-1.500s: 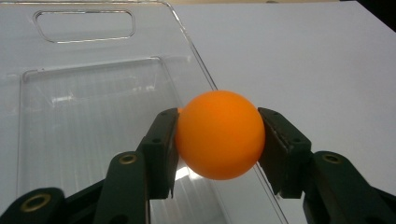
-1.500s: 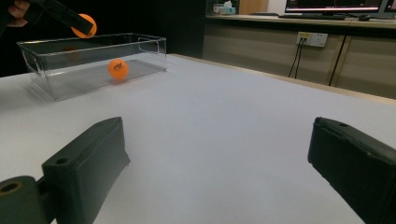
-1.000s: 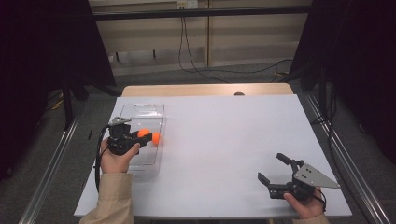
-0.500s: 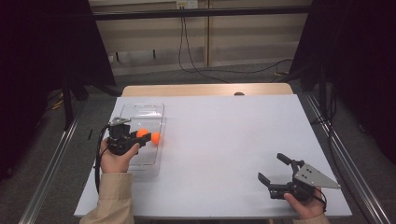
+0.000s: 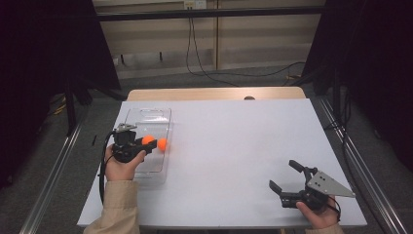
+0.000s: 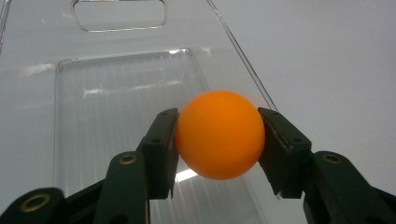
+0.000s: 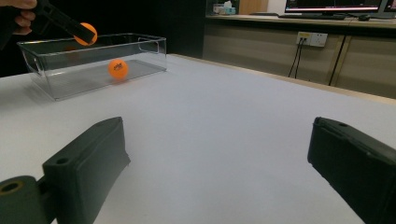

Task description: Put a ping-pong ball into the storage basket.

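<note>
From the high view, the left tool (image 5: 157,144) holds a small orange plastic ball (image 5: 162,143) over the right rim of a clear rectangular plastic bin (image 5: 146,113) on the white desk (image 5: 234,146). The left gripper view shows both pads clamped on that ball (image 6: 219,134), the bin's edge right beneath it; let go here and it may clip the rim and roll away. In the right gripper view the right tool (image 7: 217,172) gapes wide and empty; a second orange ball (image 7: 118,68) lies inside the bin.
</note>
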A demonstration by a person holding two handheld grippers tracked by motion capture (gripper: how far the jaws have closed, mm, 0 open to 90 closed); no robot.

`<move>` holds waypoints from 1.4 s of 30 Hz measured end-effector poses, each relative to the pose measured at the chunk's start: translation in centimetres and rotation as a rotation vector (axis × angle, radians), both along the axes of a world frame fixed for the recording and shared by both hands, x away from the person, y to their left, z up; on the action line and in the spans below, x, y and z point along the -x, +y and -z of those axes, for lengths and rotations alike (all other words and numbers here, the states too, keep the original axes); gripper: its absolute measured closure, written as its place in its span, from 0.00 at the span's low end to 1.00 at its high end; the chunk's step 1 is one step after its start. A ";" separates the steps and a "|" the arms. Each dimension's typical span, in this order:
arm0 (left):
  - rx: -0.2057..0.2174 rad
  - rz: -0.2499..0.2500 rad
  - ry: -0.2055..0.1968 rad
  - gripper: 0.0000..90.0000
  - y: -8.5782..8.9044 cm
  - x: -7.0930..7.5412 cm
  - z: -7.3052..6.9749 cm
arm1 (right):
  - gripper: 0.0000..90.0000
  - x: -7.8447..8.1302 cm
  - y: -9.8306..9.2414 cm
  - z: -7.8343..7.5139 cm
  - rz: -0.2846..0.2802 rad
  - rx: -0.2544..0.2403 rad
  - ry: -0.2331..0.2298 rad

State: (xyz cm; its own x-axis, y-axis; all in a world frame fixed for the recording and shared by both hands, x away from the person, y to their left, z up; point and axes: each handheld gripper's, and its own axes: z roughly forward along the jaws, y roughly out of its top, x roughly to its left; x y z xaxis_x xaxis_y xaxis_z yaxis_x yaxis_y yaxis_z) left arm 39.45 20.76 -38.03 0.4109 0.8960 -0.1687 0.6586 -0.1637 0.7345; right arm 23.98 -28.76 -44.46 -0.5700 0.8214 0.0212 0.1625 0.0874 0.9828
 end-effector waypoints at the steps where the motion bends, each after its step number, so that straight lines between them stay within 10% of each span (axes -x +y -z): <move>1: -0.001 -0.001 -0.001 0.56 0.0 0.0 0.0 | 0.04 0.0 0.0 0.0 0.000 0.000 0.000; 42: -0.030 -0.027 -0.010 0.48 0.2 0.0 0.5 | 0.04 -0.1 0.1 0.0 0.000 0.002 -0.001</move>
State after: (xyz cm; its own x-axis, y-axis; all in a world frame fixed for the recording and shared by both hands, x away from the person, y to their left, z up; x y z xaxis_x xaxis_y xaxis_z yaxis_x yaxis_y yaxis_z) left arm 39.47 20.99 -38.57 0.3879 0.9113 -0.1380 0.6558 -0.1677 0.7360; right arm 24.08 -28.70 -44.46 -0.5700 0.8215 0.0188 0.1612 0.0894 0.9829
